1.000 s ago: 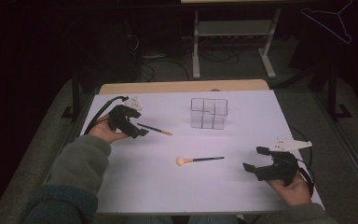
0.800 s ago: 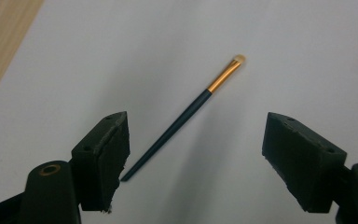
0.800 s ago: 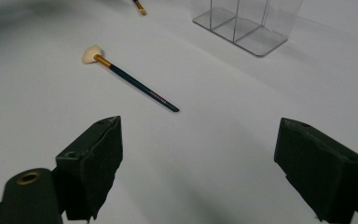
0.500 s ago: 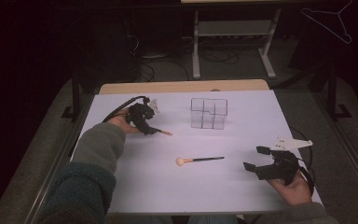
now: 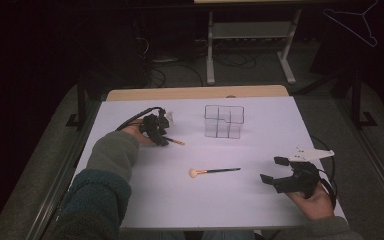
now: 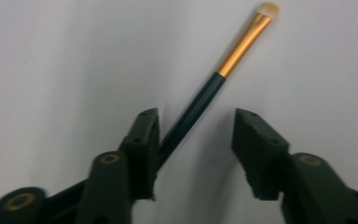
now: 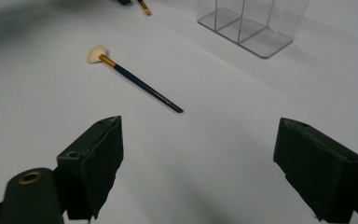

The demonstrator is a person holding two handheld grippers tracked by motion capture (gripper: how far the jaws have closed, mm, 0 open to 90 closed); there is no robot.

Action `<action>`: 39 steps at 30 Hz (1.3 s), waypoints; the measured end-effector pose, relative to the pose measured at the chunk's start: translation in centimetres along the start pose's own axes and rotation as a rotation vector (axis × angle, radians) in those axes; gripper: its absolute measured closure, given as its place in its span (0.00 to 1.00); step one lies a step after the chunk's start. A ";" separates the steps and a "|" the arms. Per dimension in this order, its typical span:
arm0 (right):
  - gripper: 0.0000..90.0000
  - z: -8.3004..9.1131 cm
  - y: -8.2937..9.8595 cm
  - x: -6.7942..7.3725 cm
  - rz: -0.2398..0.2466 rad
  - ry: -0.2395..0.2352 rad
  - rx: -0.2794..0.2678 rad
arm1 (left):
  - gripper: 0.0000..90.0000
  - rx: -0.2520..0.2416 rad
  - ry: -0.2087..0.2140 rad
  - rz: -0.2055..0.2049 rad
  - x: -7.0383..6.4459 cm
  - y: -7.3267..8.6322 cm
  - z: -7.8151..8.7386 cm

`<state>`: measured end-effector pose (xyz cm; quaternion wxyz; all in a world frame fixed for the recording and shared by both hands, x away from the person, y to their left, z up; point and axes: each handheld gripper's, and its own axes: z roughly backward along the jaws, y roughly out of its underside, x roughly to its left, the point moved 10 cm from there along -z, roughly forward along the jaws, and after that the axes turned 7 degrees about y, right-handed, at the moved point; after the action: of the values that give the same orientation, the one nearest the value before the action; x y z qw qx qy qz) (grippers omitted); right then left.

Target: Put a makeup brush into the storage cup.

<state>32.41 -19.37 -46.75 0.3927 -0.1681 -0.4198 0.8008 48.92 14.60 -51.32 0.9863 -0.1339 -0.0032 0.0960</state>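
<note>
Left hand-held gripper (image 5: 161, 136): left of centre in the high view, low over the desk (image 5: 260, 200); its 2 jaws stand apart around the handle of the small brush (image 6: 223, 77), not closed on it.
Small brush: lies flat on the desk; in the left gripper view its dark handle runs from between the jaws, against the left pad, up to a gold ferrule and pale tip at the upper right of the frame.
Right hand-held gripper (image 5: 275, 171): lower right of the high view, held in a hand (image 5: 312, 200); jaws wide open with nothing between them, well apart from both brushes.
Fan brush (image 5: 214, 172): centre of the high view, flat on the desk, pale bristles at its left end; in the right gripper view it lies in the upper left.
Clear organiser (image 5: 223, 121): upright above centre in the high view, with several compartments, apart from both brushes.
</note>
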 end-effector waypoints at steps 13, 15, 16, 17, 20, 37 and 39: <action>0.17 0.0 0.2 0.1 0.008 -0.007 0.004 | 0.92 0.108 0.092 -0.009 -0.9 -0.4 -0.2; 0.17 0.0 0.2 0.1 0.010 -0.007 0.004 | 0.93 0.118 0.084 -0.010 -1.0 -0.4 -0.2; 0.17 0.0 0.2 0.2 0.012 -0.009 0.004 | 0.93 0.121 0.078 -0.003 -1.0 -0.4 -0.2; 0.17 0.0 0.2 0.2 0.012 -0.009 0.004 | 0.93 0.123 0.075 0.002 -1.0 -0.4 -0.2; 0.18 -0.1 0.2 0.3 0.014 -0.011 0.004 | 0.93 0.135 0.093 0.020 -1.3 -0.3 0.0; 0.18 -0.2 -0.2 0.8 0.016 -0.026 0.002 | 0.93 -0.016 0.106 0.065 -4.3 -1.4 3.9; 0.18 -0.1 -0.2 0.9 0.013 -0.028 0.001 | 0.93 -0.033 0.108 0.071 -4.6 -1.2 4.2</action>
<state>32.05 -18.53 -46.59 0.3817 -0.1594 -0.4236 0.8059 44.46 13.72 -46.92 0.9788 -0.1549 0.0532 0.1233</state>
